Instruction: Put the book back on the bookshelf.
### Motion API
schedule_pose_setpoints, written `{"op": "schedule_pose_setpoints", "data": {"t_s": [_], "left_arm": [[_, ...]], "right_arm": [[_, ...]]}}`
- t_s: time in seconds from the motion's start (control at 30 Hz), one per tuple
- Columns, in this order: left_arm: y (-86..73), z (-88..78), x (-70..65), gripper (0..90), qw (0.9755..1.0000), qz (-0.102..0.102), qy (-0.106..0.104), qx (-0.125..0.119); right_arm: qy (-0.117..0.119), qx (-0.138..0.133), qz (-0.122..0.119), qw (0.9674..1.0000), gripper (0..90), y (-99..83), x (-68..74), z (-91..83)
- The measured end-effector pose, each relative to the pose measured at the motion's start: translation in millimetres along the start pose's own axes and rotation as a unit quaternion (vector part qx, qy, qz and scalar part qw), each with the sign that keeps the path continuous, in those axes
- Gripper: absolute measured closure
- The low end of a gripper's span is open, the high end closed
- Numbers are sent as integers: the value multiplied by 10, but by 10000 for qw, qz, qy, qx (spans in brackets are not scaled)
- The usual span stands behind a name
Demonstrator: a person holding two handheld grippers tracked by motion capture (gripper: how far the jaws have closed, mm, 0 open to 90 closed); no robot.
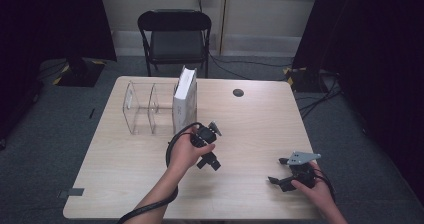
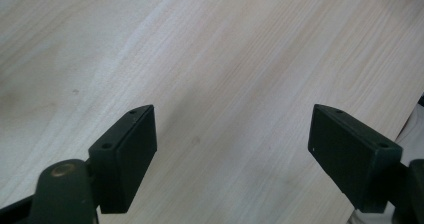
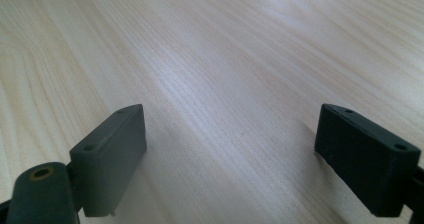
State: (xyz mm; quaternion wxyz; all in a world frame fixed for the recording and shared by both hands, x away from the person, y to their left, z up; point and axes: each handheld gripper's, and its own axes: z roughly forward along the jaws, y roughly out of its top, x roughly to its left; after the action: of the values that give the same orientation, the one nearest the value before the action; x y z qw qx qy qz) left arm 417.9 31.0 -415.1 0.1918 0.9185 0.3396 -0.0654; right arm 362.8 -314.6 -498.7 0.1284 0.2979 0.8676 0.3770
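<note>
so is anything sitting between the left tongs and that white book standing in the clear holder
Nothing visible does. The left tongs are open over bare table, just in front of the white book, which stands upright at the right end of the clear holder. The left gripper view shows just wood between the jaws.

Whole table [image 1: 250, 114] seen from above the near edge, faced forward and down, both gripper views held close over bare wood, angled low along it, the tabletop shared by all three.
</note>
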Motion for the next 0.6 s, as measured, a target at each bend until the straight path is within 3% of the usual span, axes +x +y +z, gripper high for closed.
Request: {"op": "schedule_pose_setpoints", "data": {"t_s": [0.6], "left_arm": [[6, 305, -99, 195, 9999, 93, -103, 49]], "right_arm": [[21, 6, -20, 10000, 125, -1, 5, -1]]}}
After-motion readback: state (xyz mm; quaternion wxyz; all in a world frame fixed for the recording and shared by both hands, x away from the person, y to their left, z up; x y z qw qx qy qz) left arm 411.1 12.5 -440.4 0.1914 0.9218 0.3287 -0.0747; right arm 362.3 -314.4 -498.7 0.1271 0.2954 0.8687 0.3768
